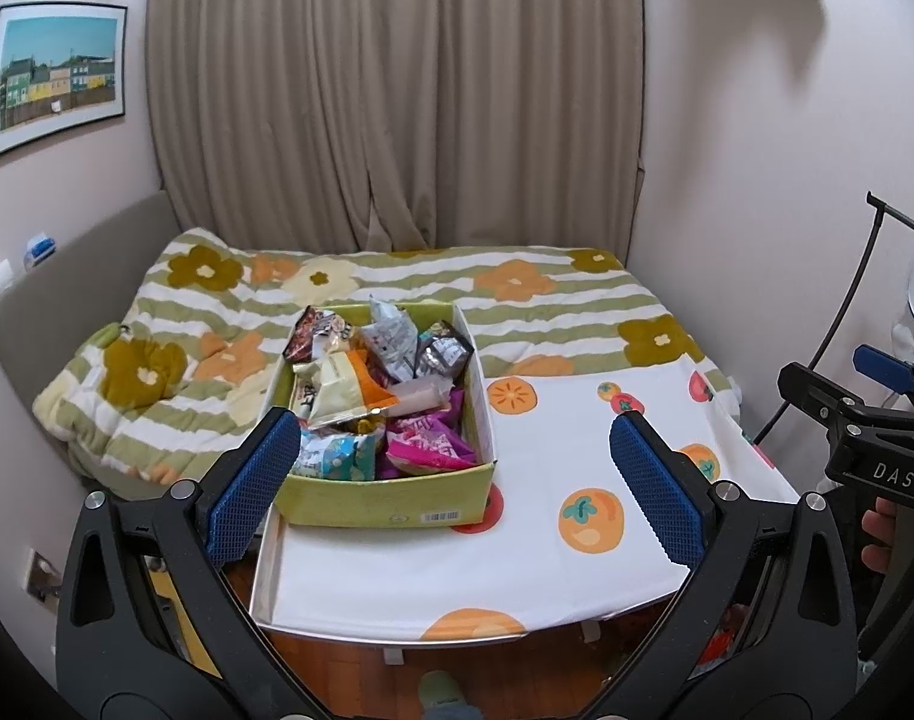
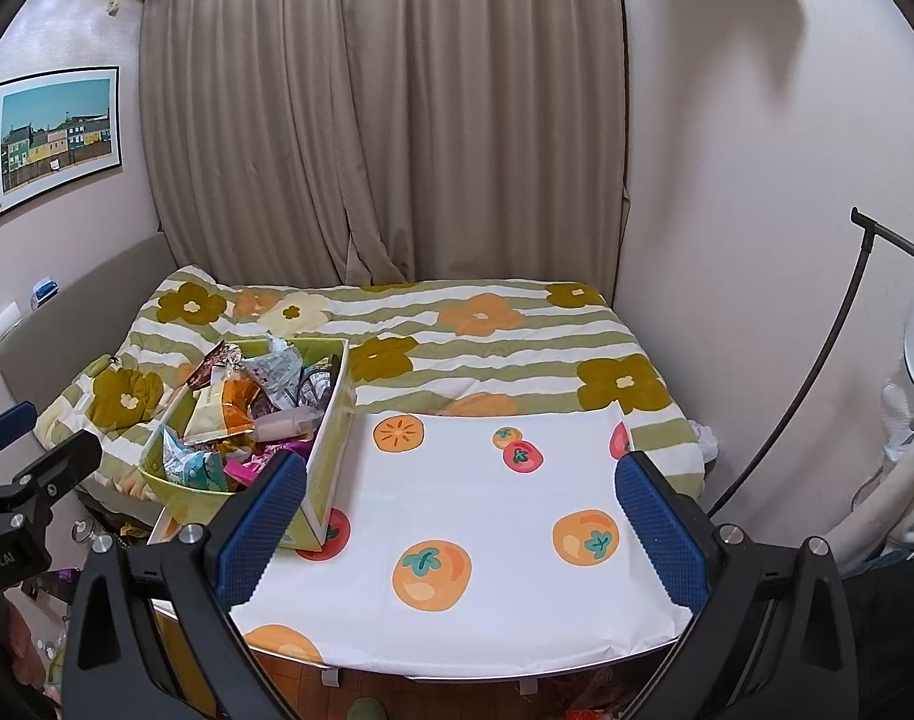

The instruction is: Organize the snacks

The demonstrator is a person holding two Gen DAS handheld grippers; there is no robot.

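A: Snacks (image 1: 372,396) all heaped in green box (image 1: 390,495); packets crumpled, overlapping, some poking above the rim. None seen lying loose on the cloth.

B: Tools?

A: Left gripper (image 1: 450,480) jaws wide apart, nothing between them. Right gripper (image 2: 457,510) likewise spread and empty.

B: Which is nearer the box?

A: Left, I judge. Box sits straight ahead of it, just past its left finger (image 1: 252,483). From the right gripper the box lies ahead and off to the left, behind its left finger. Box's long axis runs away from both tools, toward the curtain (image 1: 390,90).

B: Stage?

A: Can't settle it. A full box fits snacks gathered in, or a jumble waiting to be sorted out.

B: Surface?

A: Box stands on the left part of a white fruit-print cloth (image 2: 487,540) over a low table; right of the box the cloth is bare. Behind the box, flowered striped quilt (image 2: 487,336), then curtain. Framed picture (image 1: 57,75) on wall left of the box.
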